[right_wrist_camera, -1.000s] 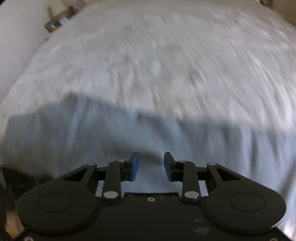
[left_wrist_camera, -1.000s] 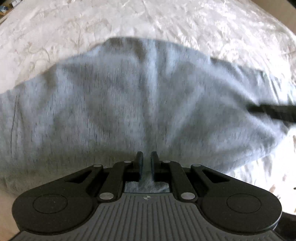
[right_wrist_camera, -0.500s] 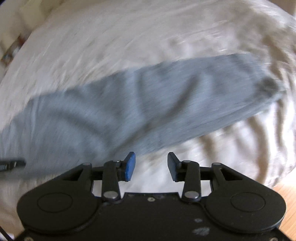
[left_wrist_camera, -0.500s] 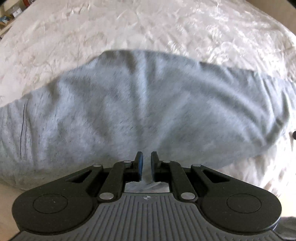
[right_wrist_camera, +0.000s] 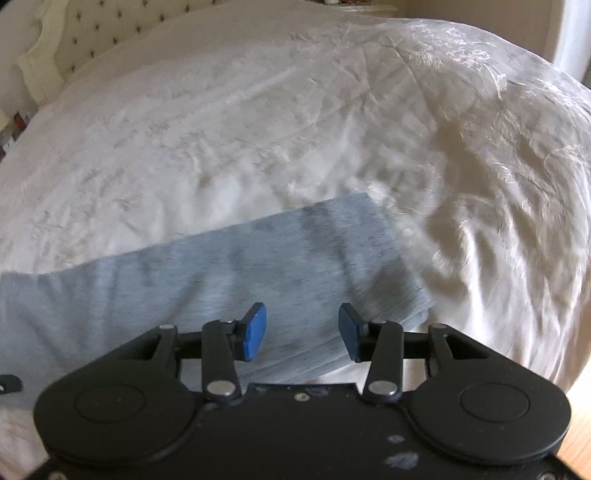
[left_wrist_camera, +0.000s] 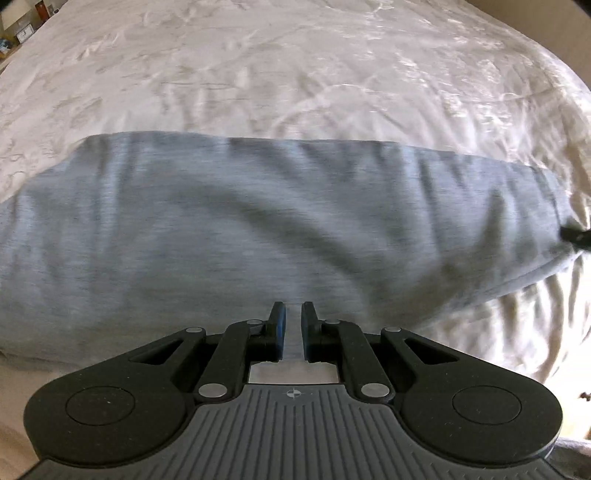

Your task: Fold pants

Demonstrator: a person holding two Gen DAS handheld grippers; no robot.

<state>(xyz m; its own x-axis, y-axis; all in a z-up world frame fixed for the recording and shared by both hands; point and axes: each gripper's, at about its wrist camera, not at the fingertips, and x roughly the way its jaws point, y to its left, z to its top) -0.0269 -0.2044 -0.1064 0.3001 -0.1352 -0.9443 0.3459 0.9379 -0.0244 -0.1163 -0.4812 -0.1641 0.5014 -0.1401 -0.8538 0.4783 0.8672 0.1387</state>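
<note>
Grey pants [left_wrist_camera: 258, 229] spread flat on the white bedspread [left_wrist_camera: 295, 81], as one long band across its near part; folds and soft wrinkles along the cloth; on the far side of the pants only bedspread, up to a tufted headboard [right_wrist_camera: 96, 33] in the right wrist view.

Left gripper [left_wrist_camera: 291, 325] at the near edge of the pants, jaws nearly together, a strip of grey cloth pinched in the narrow gap between them.

Right gripper [right_wrist_camera: 303, 330] above the near edge of the pants, close to their squared end [right_wrist_camera: 376, 258]; jaws wide apart, blue pads [right_wrist_camera: 255, 332] showing, nothing between them; touching the cloth or just over it, cannot tell; picture a little blurred there.
</note>
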